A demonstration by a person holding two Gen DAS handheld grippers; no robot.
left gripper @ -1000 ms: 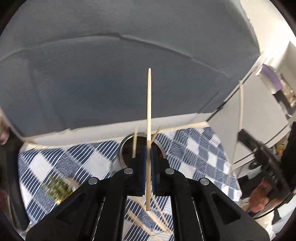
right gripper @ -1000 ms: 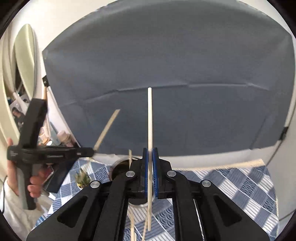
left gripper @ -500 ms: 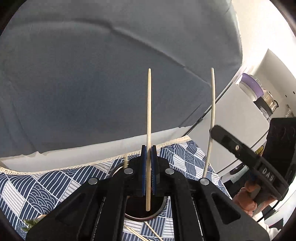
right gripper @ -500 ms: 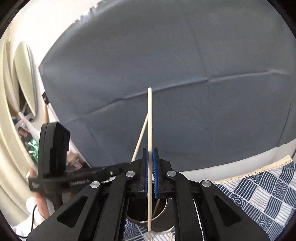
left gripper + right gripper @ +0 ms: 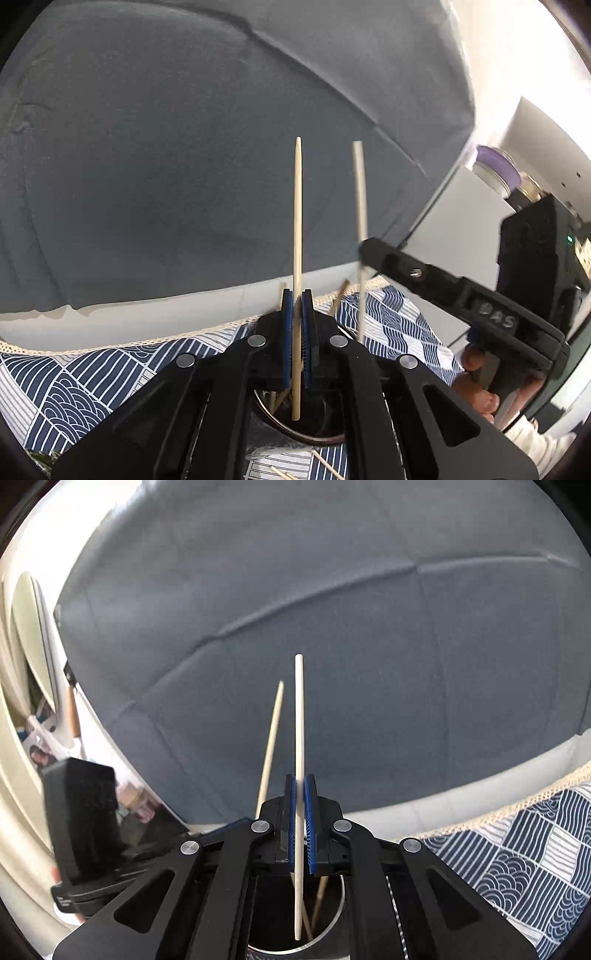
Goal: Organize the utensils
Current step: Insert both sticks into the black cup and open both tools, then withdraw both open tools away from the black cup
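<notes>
A: What has changed since a second ago?

B: Both grippers have come lower. The metal cup (image 5: 306,435), which was ahead on the blue patterned cloth (image 5: 74,384), is now right under the fingers.

A: What does each view show alone?

B: The left view shows loose sticks (image 5: 325,461) on the cloth; the right view looks into the cup.

A: And the tongs?

B: The left gripper (image 5: 296,332) pinches a pointed chopstick (image 5: 297,221), the right gripper (image 5: 300,812) a pale chopstick (image 5: 300,720). Both stand upright, lower ends over the cup.
</notes>
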